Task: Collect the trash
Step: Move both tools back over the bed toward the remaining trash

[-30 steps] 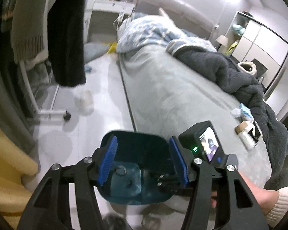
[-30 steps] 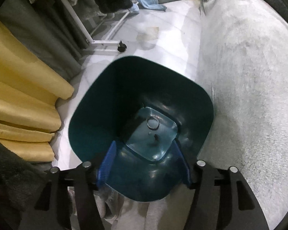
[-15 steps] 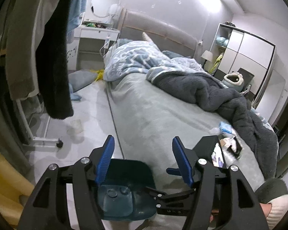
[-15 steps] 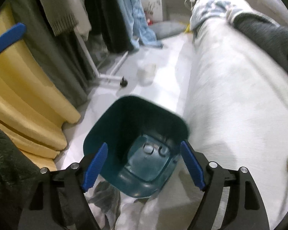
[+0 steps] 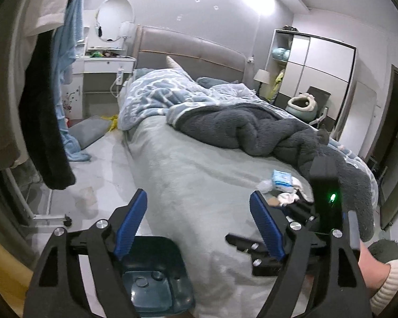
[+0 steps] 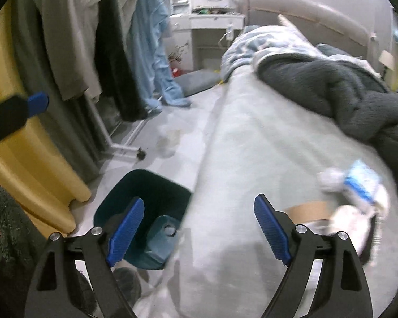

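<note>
A dark teal trash bin (image 5: 156, 278) stands on the floor against the near left side of the bed (image 5: 199, 175); it also shows in the right wrist view (image 6: 146, 212), with nothing loose seen inside. A small pile of trash lies on the bed's right part: a blue-and-white packet (image 5: 281, 180), crumpled white tissue (image 5: 286, 198) and a brown cardboard piece (image 6: 307, 209). My left gripper (image 5: 199, 225) is open and empty above the bin and bed edge. My right gripper (image 6: 199, 230) is open and empty, left of the trash pile (image 6: 358, 188).
A dark grey fleece blanket (image 5: 265, 132) and a blue quilt (image 5: 159, 98) cover the far bed. A clothes rack (image 6: 114, 53) with hanging garments and yellow curtains (image 6: 26, 159) line the left. A wardrobe (image 5: 313, 79) stands at the right wall.
Both grippers have lifted away from the bin and tilted up toward the bed. The right gripper has swung right, bringing the trash pile into its view.
</note>
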Motion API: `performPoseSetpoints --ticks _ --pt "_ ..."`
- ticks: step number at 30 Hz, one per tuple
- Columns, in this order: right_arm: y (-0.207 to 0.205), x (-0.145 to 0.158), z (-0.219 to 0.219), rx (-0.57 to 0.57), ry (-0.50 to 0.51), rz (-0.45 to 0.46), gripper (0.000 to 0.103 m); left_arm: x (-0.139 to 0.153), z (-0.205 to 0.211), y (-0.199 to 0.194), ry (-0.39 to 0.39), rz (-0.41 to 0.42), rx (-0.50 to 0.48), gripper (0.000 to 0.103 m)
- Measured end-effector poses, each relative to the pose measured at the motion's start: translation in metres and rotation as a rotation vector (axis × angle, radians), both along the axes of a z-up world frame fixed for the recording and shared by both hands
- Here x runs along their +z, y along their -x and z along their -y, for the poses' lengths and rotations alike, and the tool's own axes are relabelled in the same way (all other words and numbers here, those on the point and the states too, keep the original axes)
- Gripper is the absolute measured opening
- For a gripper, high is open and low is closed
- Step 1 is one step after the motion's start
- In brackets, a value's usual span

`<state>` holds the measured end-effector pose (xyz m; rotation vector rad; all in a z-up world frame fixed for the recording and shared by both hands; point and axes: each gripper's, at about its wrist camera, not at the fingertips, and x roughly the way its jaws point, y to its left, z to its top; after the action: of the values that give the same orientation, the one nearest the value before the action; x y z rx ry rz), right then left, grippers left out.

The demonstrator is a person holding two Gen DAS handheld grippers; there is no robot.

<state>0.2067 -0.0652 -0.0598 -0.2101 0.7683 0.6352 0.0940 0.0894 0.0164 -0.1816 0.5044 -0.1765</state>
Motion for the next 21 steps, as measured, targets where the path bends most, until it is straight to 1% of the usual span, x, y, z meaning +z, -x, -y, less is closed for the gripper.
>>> performPoseSetpoints --ticks 6,13,17,21 --pt "-0.004 0.012 0.044 -0.075 -0.031 0.018 0.088 0.003 0.029 -0.006 -0.009 0.006 -0.054 0.091" --pt "-0.013 0.013 0.095 -0.177 -0.029 0.052 0.088 -0.001 0.059 -0.013 -0.025 0.001 -0.119 0.093" --pt "-0.019 0.007 0.118 -0.224 -0.036 0.045 0.089 -0.008 0.075 -0.021 -0.043 -0.02 -0.168 0.093" --pt "-0.027 -0.003 0.133 -0.262 -0.032 0.027 0.089 -0.015 0.094 -0.032 -0.064 -0.042 -0.255 0.093"
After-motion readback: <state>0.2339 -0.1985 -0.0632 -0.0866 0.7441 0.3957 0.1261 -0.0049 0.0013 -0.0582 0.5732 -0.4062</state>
